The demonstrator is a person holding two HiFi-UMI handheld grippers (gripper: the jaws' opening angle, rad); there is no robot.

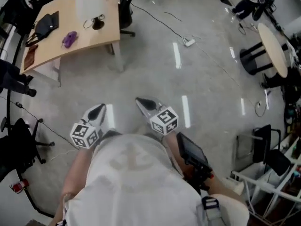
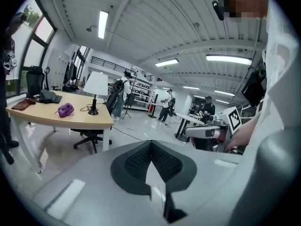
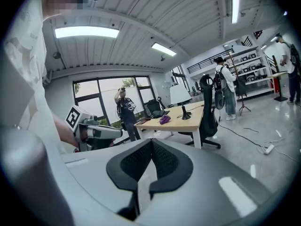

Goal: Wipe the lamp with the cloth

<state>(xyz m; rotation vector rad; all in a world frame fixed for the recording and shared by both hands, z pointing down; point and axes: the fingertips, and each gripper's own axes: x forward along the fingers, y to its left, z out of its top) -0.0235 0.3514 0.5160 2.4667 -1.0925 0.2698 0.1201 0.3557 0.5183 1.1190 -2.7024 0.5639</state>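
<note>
The lamp point(image 1: 90, 4), with a white shade on a black stem, stands on the wooden desk point(image 1: 80, 44) at the far left. A crumpled purple cloth point(image 1: 69, 39) lies on the desk to its left. Both grippers are held close to the person's body, well short of the desk. My left gripper point(image 1: 98, 111) is shut and empty, and so is my right gripper point(image 1: 142, 102). In the left gripper view the lamp point(image 2: 96, 84) and cloth point(image 2: 66, 109) sit far off beyond the shut left gripper point(image 2: 150, 142). The right gripper view shows the lamp point(image 3: 180, 96) and cloth point(image 3: 164, 119) past the shut right gripper point(image 3: 151, 140).
A black bag point(image 1: 47, 25) and a brown pouch point(image 1: 30, 55) lie on the desk's left end. A black office chair point(image 1: 124, 8) stands by the desk. Cables and a power strip point(image 1: 189, 42) lie on the floor. A round table point(image 1: 273, 48) stands at the right. People stand in the distance.
</note>
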